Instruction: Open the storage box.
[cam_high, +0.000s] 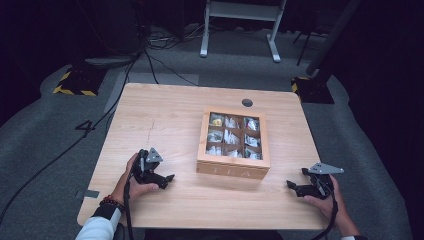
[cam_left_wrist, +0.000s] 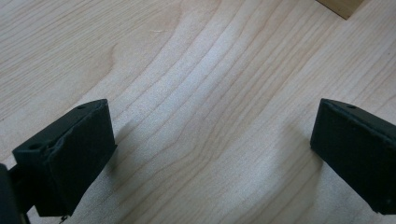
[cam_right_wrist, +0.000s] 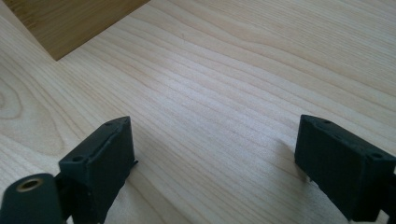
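Table (cam_high: 165, 110): both forearms are rested on its near edge. Wooden tea box (cam_high: 233, 167) is set between the claws, nearer the left one, long axis running away from the person; "TEA" is read on its front wall, sachets in nine compartments. Left gripper (cam_high: 167, 179) and right gripper (cam_high: 291, 186) are aimed inward at the box, both released, nothing between the jaws.

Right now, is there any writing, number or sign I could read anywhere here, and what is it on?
"TEA": faint letters on the front wall of the wooden box.
"4": a dark mark on the grey floor left of the table.
Print on the packets inside the box: too small to read.
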